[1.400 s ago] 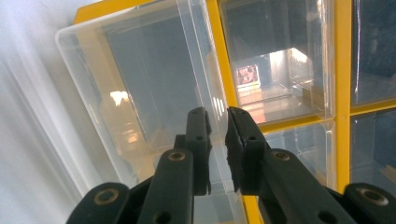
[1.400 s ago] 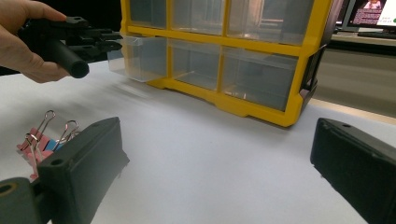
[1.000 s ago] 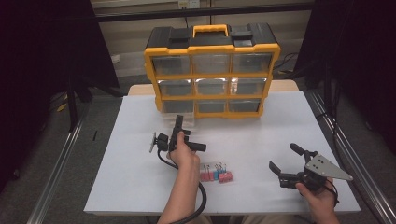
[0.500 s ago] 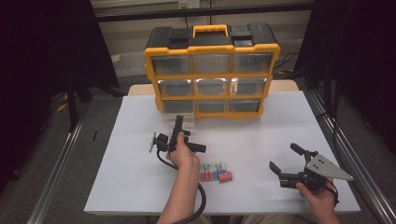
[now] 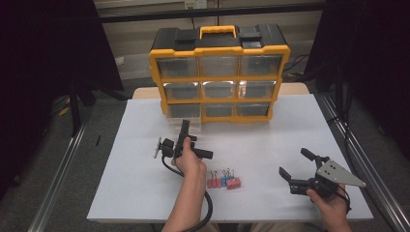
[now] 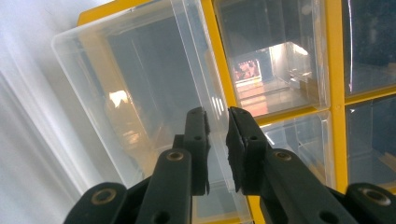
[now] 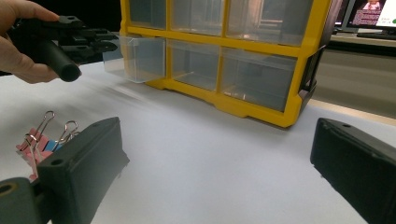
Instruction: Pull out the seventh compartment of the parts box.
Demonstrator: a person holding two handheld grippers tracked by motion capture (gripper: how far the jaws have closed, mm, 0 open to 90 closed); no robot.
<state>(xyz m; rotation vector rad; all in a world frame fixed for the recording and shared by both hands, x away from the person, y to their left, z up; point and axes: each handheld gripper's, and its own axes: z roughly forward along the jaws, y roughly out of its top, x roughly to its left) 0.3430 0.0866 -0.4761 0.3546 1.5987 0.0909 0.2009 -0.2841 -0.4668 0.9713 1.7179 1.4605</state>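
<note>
A yellow and black drawer organizer (image 5: 220,72) stands at the back of the white table. Its bottom-left clear drawer (image 5: 183,118) is pulled partly out. My left gripper (image 5: 184,124) is shut on that drawer's front wall. In the left gripper view the jaws pinch the clear drawer (image 6: 140,93) at its edge, left gripper (image 6: 217,116). My right gripper (image 5: 294,162) rests near the front right of the table, open and holding nothing. A small heap of pink and blue binder clips (image 5: 224,181) lies between the two hands.
The white table (image 5: 290,125) has bare surface between the organizer and my right gripper (image 7: 219,140). In the right gripper view, the binder clips (image 7: 42,135) lie just beside the left jaw. Metal rails (image 5: 58,179) run along both sides of the table.
</note>
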